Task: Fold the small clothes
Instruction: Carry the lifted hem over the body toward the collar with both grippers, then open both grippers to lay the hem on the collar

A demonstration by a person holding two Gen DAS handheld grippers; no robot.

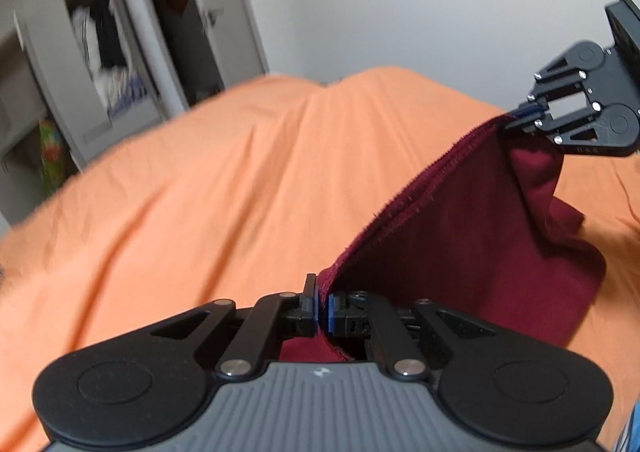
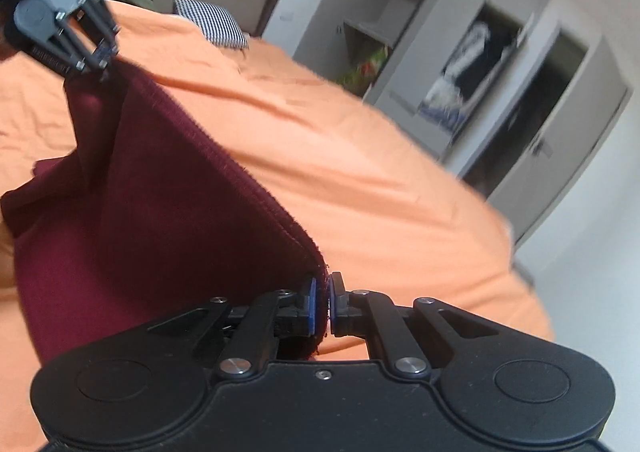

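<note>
maroon garment hangs stretched between left gripper and right gripper.

Maroon garment: matt knit cloth, fuzzy stitched hem. Orange bedsheet: smooth matt cotton-like fabric, lightly creased. Left gripper: matt black plastic links, shiny metal pins, ribbed grey body.

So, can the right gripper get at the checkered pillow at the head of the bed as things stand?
Probably not. The right gripper is shut on the maroon garment, stretched to the left gripper, and the checkered pillow lies far across the orange sheet.
</note>
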